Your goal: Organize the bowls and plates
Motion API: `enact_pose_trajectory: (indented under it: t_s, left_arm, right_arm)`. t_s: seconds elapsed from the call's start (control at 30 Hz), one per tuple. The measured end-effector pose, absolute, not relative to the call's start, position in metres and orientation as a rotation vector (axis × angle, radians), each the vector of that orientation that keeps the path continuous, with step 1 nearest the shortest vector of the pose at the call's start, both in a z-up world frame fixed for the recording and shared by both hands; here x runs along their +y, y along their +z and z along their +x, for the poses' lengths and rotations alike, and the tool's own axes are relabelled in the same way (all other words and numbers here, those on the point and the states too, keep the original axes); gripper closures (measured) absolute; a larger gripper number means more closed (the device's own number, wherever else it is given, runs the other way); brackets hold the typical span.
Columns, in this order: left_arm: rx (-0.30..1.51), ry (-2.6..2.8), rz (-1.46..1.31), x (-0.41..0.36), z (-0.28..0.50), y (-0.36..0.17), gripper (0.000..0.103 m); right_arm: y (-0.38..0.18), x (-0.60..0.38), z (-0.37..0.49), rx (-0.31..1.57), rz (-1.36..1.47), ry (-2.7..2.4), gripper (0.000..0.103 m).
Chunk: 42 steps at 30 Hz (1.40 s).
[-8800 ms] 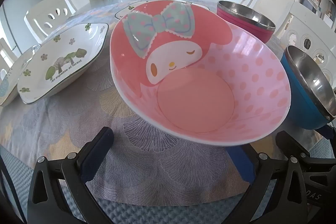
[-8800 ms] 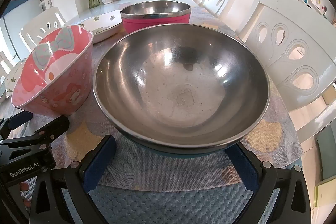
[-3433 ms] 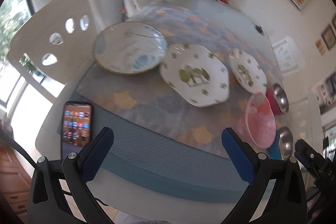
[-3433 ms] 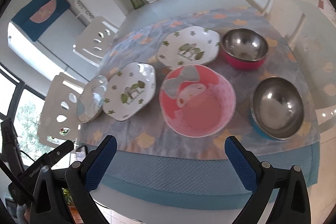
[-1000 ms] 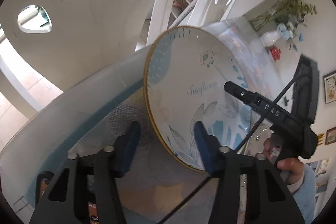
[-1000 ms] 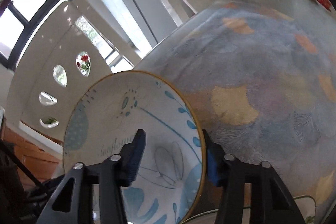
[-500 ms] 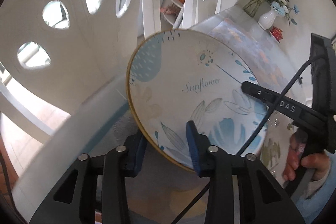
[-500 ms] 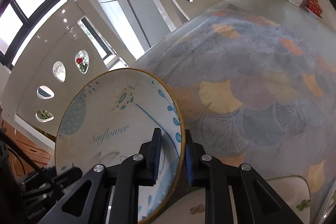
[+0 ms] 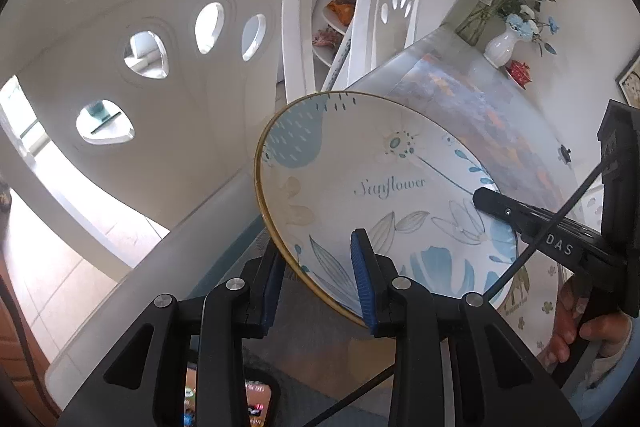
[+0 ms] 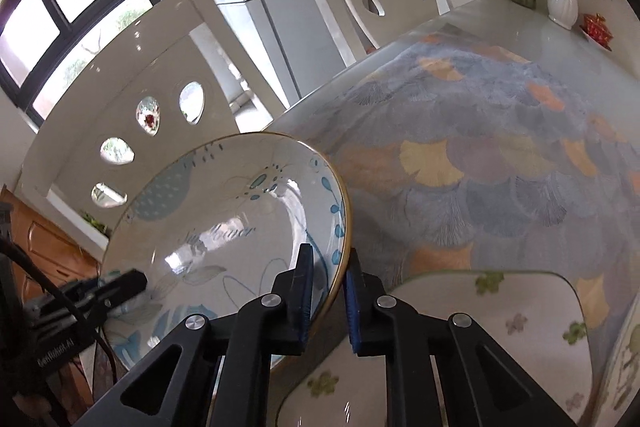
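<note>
My left gripper point(image 9: 320, 279) pinches the near rim of the round Sunflower plate point(image 9: 372, 195), one pad under the rim and one on the painted face; my right gripper point(image 10: 326, 291) is pressed tight on the opposite rim point(image 10: 340, 251), with the thin edge between its pads. The plate hangs tilted between the two tongs, clear of the patterned cloth point(image 10: 500, 167), its far edge pointing toward the white chair point(image 9: 160, 67) beyond my left tongs. Just below and beside my right tongs lies the square green-tree plate point(image 10: 500, 315), which I judge to be the stacking target. To do this step well I would keep both grips level with each other so the rim does not twist out, carry the plate over the square one, lower it flat, and only then release. Compared with a second ago, both pairs of pads stood wider about the rim and have since closed onto it, and the plate now sits higher off the table with its face turned more toward my left camera.
</note>
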State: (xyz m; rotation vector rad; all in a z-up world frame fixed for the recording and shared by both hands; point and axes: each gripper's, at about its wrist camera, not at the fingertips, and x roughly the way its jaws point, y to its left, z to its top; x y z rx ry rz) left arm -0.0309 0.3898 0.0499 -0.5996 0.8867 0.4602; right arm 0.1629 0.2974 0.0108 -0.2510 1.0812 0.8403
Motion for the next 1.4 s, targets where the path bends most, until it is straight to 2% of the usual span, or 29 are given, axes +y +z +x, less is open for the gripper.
enact_pose_trajectory:
  t_s: [0.57,0.93,1.37,1.4]
  left_arm:
    - [0.885,0.371,-0.488,0.331,-0.063,0.083,0.073]
    - [0.813,0.355,-0.421,0.296,-0.112,0.109,0.073]
    - [0.852,0.325,-0.368,0.252,-0.165,0.096,0.073]
    - [0.850,0.306,-0.367,0.249,-0.167,0.096,0.074]
  right_arm:
    - [0.040,0.231,0.110,1.050,-0.217,0.764,0.089]
    - [0.064,0.194,0.049,1.003,-0.216,0.730,0.089]
    - [0.029,0.149,-0.035,1.088,-0.193,0.675,0.089]
    - [0.026,0.147,-0.042,1.097,-0.171,0.710,0.094]
